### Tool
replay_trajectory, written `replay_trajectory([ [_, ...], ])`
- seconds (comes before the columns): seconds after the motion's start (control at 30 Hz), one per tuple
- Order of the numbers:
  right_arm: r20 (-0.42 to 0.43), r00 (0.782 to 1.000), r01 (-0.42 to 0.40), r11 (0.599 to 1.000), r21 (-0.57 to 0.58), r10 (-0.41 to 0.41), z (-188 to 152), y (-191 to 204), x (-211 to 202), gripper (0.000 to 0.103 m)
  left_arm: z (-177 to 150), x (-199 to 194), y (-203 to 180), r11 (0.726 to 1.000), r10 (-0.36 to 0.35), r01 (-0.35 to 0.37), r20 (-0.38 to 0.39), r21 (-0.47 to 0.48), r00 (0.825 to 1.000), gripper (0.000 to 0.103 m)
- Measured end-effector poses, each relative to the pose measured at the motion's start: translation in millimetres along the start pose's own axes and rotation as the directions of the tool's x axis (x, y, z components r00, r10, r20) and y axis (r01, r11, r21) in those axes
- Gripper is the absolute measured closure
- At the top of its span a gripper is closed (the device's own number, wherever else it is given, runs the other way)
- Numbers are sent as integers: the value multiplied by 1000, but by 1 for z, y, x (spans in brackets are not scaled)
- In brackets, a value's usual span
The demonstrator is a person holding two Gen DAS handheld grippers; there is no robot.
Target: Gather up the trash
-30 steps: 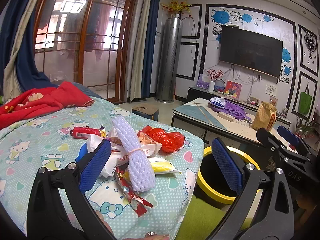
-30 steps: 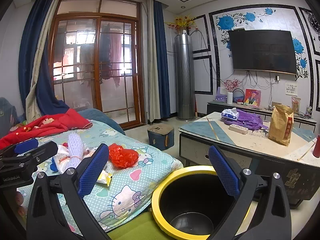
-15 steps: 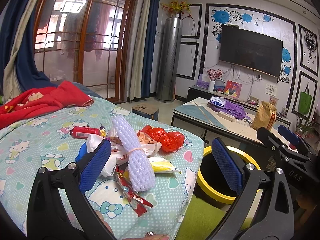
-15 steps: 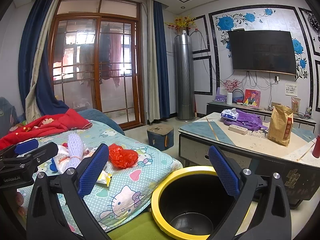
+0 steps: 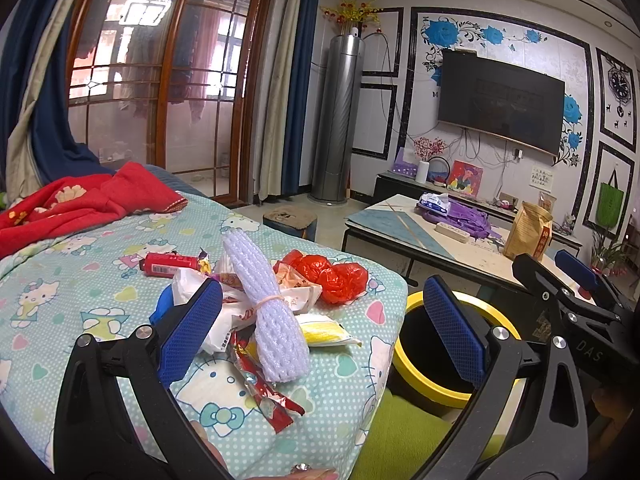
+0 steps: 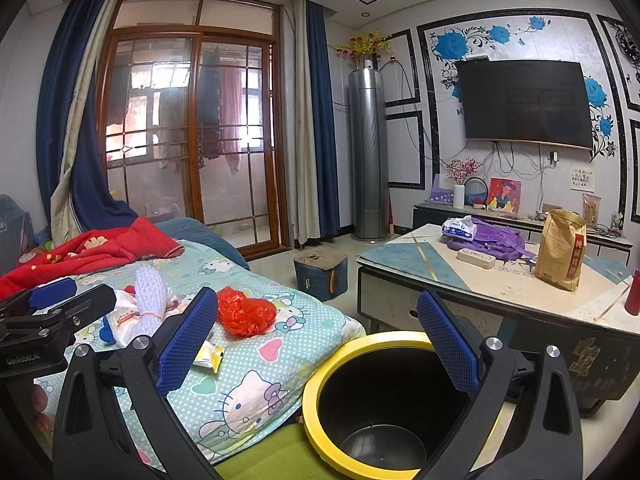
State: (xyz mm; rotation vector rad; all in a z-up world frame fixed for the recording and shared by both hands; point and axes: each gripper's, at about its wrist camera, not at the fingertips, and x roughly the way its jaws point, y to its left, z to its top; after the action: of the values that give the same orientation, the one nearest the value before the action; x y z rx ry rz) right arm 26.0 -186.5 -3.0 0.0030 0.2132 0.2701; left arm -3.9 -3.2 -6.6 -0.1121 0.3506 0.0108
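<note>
Lying lengthwise, white foam roll (image 5: 267,306), apparently pointing toward left tool (image 5: 320,332)

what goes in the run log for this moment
left gripper: open, empty | right gripper: open, empty | trash pile: on bed | bin: empty

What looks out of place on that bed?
A heap of trash lies on the bed: wrappers, a red bag, a white foam net. The bin beside it looks empty.

My left finger (image 5: 188,328) hides part of the blue wrapper (image 5: 160,308). My right finger (image 6: 182,350) covers the yellow packet's (image 6: 208,356) end.
</note>
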Motion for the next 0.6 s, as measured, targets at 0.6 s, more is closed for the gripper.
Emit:
replay_trajectory([
  [0.6,-13,999,-43,999,-22,42,-8,6,10,6,2,5,20,998,32,-33,-19,-49,999,11],
])
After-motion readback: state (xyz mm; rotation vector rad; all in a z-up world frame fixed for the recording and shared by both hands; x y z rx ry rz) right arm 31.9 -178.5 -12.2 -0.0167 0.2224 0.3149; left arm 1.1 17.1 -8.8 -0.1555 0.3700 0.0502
